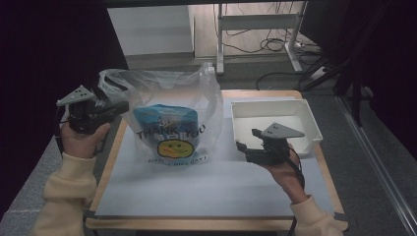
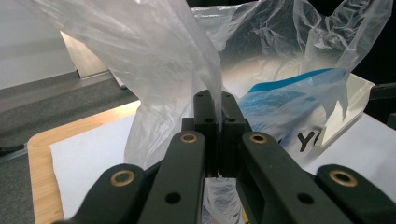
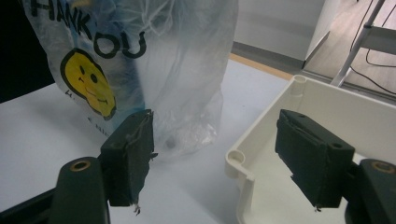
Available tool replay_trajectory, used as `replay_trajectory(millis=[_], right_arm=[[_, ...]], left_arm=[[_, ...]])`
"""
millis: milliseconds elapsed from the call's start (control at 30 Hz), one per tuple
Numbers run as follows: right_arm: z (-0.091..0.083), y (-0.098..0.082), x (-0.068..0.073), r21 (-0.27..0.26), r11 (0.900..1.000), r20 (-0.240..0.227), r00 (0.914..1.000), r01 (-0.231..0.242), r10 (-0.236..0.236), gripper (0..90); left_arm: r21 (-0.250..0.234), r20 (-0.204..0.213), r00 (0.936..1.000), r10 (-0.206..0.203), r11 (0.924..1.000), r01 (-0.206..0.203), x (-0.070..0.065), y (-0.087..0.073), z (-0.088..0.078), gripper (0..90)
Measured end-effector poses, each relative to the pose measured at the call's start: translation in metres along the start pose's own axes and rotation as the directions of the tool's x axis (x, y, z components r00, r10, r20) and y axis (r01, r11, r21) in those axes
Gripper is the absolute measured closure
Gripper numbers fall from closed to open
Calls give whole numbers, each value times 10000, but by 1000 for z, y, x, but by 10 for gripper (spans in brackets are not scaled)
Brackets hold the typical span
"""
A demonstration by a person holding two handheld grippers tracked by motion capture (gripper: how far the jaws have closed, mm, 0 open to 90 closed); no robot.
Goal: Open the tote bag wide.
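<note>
Plastic bag (image 2: 154,70) handle pinched in left gripper (image 2: 214,135) jaws; right gripper (image 3: 219,158) jaws spread, empty.

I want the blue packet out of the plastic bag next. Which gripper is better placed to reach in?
The right gripper, probably: its jaws are open with nothing between them, beside the white tray. The left gripper is shut on the bag, holding it up.

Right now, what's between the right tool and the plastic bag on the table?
Nothing: bare white table cover separates the open right tool from the plastic bag, seen in the high view and the right gripper view.
</note>
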State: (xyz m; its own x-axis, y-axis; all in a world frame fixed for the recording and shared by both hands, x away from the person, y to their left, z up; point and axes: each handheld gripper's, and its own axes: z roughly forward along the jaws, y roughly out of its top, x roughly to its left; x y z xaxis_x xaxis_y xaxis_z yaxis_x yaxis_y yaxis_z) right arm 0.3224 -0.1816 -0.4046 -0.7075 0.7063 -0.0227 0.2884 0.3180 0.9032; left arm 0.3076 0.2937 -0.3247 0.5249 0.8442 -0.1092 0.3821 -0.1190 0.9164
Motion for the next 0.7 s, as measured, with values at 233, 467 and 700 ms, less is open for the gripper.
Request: replay_trajectory(millis=[233, 467, 700], right_arm=[[2, 12, 2, -90, 10000, -80, 10000, 34, -35, 285], [5, 24, 3, -203, 9996, -157, 9997, 173, -176, 298], [11, 38, 5, -407, 9989, -449, 9987, 213, -232, 330]], left_arm=[[-51, 37, 10000, -68, 10000, 69, 1, 1, 0, 897], [-70, 20, 10000, -93, 9999, 93, 2, 2, 0, 897], [-63, 0, 10000, -96, 9999, 96, 3, 2, -1, 897]])
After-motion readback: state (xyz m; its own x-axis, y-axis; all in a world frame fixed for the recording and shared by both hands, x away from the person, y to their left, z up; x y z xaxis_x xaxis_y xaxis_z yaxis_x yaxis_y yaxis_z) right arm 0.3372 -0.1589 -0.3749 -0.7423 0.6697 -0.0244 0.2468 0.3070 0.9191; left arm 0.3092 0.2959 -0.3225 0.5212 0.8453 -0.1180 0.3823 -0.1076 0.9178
